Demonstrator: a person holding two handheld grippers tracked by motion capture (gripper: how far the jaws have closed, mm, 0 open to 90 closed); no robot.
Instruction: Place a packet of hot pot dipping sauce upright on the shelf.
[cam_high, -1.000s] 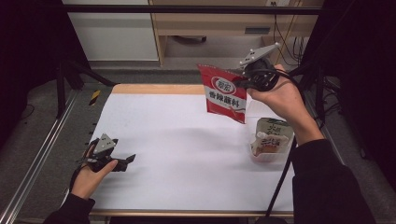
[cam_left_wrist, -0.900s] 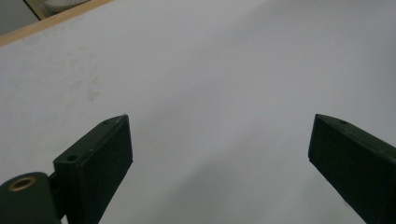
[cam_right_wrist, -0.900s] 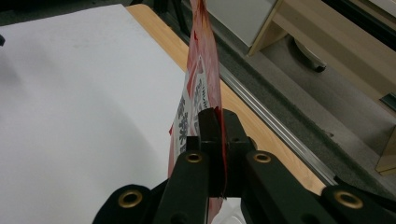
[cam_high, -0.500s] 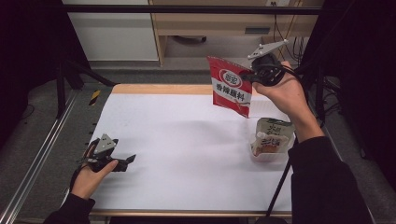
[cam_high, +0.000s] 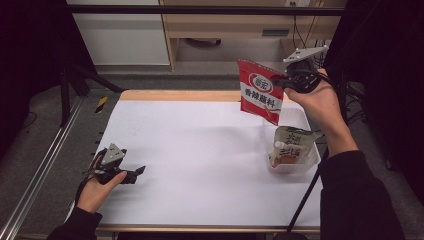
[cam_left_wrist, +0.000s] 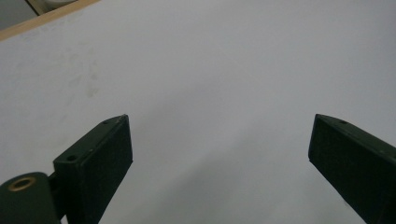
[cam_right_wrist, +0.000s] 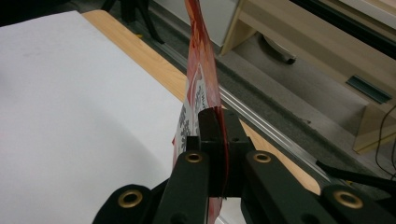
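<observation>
Clamping red sachet (cam_high: 260, 91) aloft, right gripper (cam_high: 289, 82); left gripper (cam_high: 136, 173) wide open, empty, on table (cam_high: 200, 165)

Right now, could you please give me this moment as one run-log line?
right gripper: shut on red packet, held above table's far edge | left gripper: open, empty, low over white table | clear tray: holds pale pouch

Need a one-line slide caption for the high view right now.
Right gripper holds a flat red printed sachet above a clear plastic tub containing a grey spouted pouch; left gripper rests open on the white tabletop.
</observation>
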